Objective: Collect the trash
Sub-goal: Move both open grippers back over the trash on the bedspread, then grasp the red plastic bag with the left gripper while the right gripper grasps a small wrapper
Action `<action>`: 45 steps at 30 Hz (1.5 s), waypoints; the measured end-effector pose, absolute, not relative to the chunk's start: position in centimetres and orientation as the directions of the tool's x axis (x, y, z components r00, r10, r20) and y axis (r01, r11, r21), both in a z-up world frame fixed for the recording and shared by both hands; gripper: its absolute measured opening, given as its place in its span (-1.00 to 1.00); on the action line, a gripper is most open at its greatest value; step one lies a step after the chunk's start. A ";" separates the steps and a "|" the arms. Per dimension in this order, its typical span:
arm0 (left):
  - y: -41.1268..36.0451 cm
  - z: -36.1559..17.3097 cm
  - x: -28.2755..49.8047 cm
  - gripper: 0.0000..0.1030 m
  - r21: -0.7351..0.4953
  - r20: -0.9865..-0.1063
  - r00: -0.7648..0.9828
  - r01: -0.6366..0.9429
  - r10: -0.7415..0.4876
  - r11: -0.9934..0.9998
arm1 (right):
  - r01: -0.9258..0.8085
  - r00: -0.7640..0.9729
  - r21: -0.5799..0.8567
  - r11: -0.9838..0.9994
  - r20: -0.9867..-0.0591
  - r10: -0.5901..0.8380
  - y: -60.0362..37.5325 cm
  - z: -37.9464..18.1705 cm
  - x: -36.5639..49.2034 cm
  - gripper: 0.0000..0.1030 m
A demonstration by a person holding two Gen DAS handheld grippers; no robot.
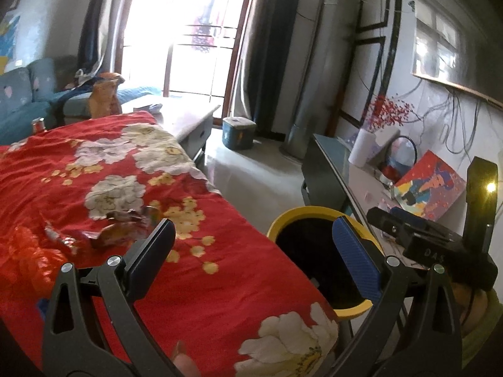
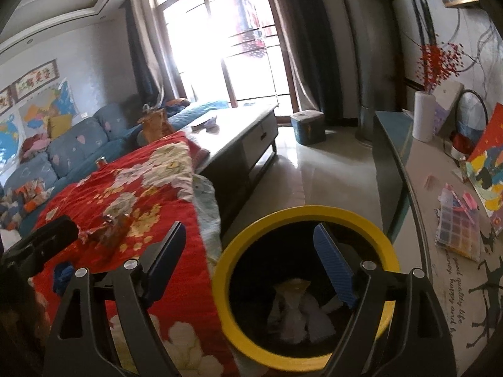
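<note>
A: Wrappers (image 1: 125, 226) lie crumpled on the red flowered cloth (image 1: 220, 282), left of centre in the left wrist view, with a red plastic bag (image 1: 28, 251) beside them at the left edge. What do I reach with?

B: Either one. The left hand-held gripper (image 1: 253, 257) has its jaws wide apart with nothing between them. The right hand-held gripper (image 2: 251, 260) is just as wide and empty, hanging over the yellow-rimmed bin (image 2: 314, 216).

A: So the bin already has something in it?

B: Yes, pale crumpled paper (image 2: 295, 311) shows at the bottom, in the lower centre of the right wrist view.

A: How do I do the next pick well?

B: I'd judge the left one is better placed, since the wrappers sit just beyond its left finger. Come down over the foil, not the cloth; thin wrappers slip, and a low pinch may snag the fabric. Close on the bunched middle, lift clear, then carry it right to the bin beside the surface's edge.
</note>
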State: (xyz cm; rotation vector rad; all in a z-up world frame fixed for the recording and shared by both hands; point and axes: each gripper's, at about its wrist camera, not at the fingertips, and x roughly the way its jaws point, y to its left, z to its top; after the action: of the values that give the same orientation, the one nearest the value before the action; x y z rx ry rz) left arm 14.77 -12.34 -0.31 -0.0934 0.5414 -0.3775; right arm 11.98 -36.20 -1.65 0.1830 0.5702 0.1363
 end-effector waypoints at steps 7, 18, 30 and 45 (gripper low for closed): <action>-9.8 -0.1 14.4 0.78 -0.219 -0.475 0.806 0.281 -0.353 0.935 | -0.141 0.829 0.191 0.971 -0.513 0.222 -33.4 -0.8 11.7 0.61; -6.4 0.2 13.7 0.78 -0.235 -0.466 0.831 0.214 -0.303 0.948 | -0.215 0.814 0.172 0.961 -0.513 0.274 -29.8 -0.4 11.6 0.62; -2.1 0.3 13.2 0.78 -0.261 -0.465 0.855 0.116 -0.230 0.958 | -0.306 0.781 0.156 0.939 -0.524 0.341 -25.7 -0.4 11.4 0.62; 4.4 0.0 12.6 0.78 -0.325 -0.474 0.870 -0.026 -0.139 0.945 | -0.420 0.737 0.112 0.900 -0.537 0.411 -20.0 -0.1 12.6 0.62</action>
State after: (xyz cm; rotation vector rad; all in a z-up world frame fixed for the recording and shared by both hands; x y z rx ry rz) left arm 12.64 4.36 -0.04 -0.3302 0.5152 -0.0605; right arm 12.58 -20.02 -0.05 -0.0169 0.5853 0.4563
